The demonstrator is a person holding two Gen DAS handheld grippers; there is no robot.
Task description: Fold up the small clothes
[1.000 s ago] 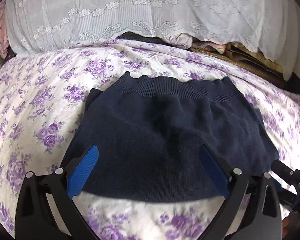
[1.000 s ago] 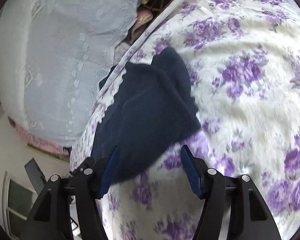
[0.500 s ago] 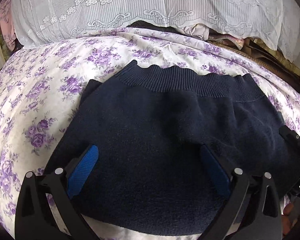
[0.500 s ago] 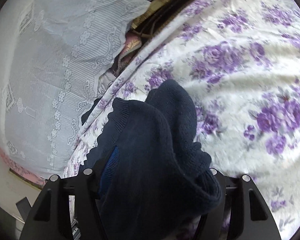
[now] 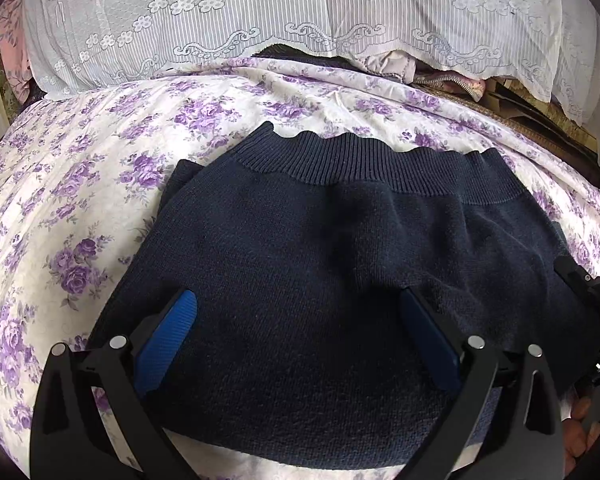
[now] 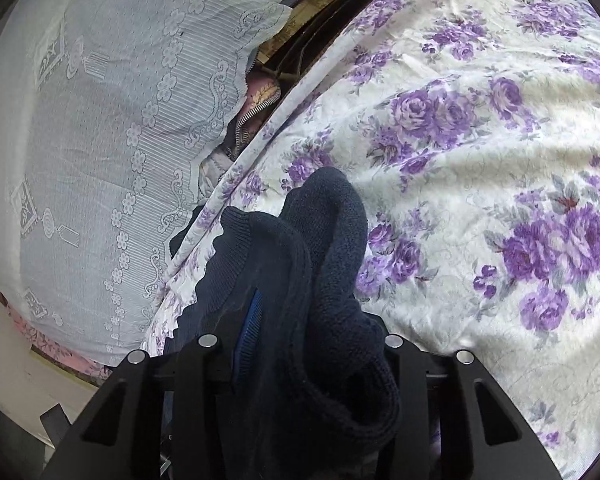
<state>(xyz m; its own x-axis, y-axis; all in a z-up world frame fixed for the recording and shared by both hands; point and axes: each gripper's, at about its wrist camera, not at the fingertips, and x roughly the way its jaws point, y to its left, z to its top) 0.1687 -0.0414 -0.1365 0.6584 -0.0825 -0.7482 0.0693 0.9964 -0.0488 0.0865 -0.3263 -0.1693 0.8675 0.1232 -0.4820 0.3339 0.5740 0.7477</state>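
my right claw (image 6: 300,360) has just been closing, and its pads now pinch a bunched side edge of the navy knit garment (image 5: 340,264); one blue pad (image 6: 252,320) shows against the fabric, the other is buried in it. my left claw (image 5: 300,344) is spread wide, pads resting on or just over the garment's near hem, gripping nothing. from both claws the cloth runs away toward the ribbed waistband (image 5: 364,160) at the far end, its long axis lying crosswise between my hands. the right claw has the right edge, so i judge the fold goes across toward the left. count: one garment, two claws, one floral bedspread (image 5: 80,208) under it all, one lace cover (image 5: 300,20) beyond.
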